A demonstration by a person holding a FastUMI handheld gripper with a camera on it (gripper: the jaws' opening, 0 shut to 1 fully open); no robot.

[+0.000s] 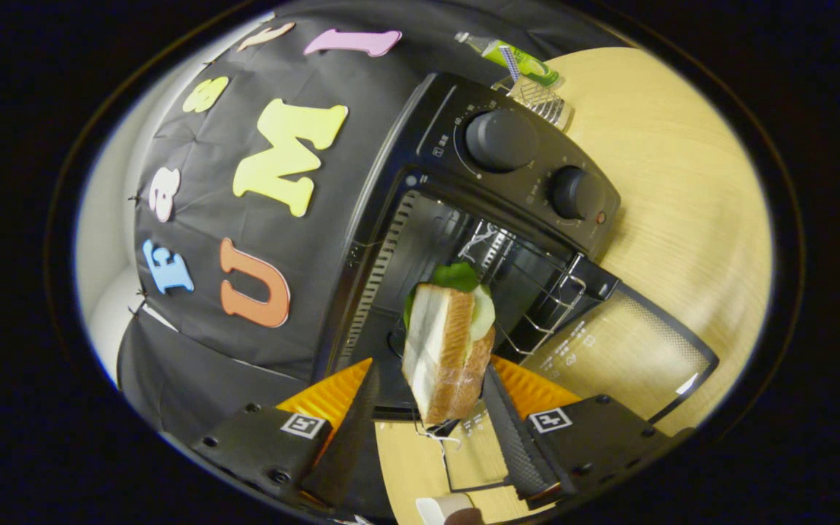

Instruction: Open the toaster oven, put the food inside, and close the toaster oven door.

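Gripper (431, 390) view, strongly tilted. Sandwich (448, 350) sits between the two fingers: white bread slices, green lettuce and a pale slice poking out at the far end, clear wrap over the crust. Left finger (351, 430) stands a little off the bread; right finger (511, 430) lies close along its side. Cannot tell whether both press on it; the gap is moderate, about the sandwich's thickness.

Toaster oven (464, 219) just ahead of the fingers, door (624, 350) dropped fully open toward 4 o'clock from the sandwich, glass face up. Sandwich's far end is level with the oven mouth; wire rack (537, 292) visible inside at 2 o'clock from it. Two knobs (502, 138) on the control panel beyond the opening.

Oven stands on a light wooden table (682, 182). Green bottle (518, 62) lies on the table behind the oven, at 12 o'clock
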